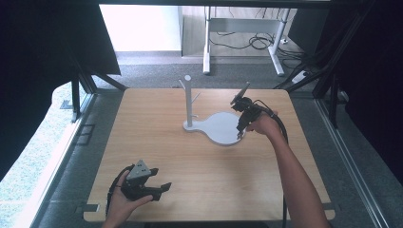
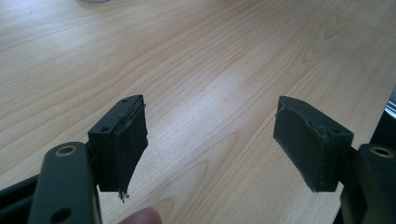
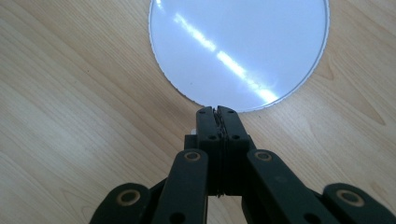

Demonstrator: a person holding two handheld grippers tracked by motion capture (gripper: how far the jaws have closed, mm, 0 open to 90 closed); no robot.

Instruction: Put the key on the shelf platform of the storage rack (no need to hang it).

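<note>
Wooden table (image 1: 190, 166); left gripper (image 2: 210, 140) agape

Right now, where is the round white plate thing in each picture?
High view: the white round base lies right of the table's middle, joined to the peg stand, under the right tool.
Left gripper view: a pale sliver at the top edge may be it; I cannot tell.
Right gripper view: the disc is at the top, just beyond the shut jaws.
Shared landmark: the wooden table.
</note>
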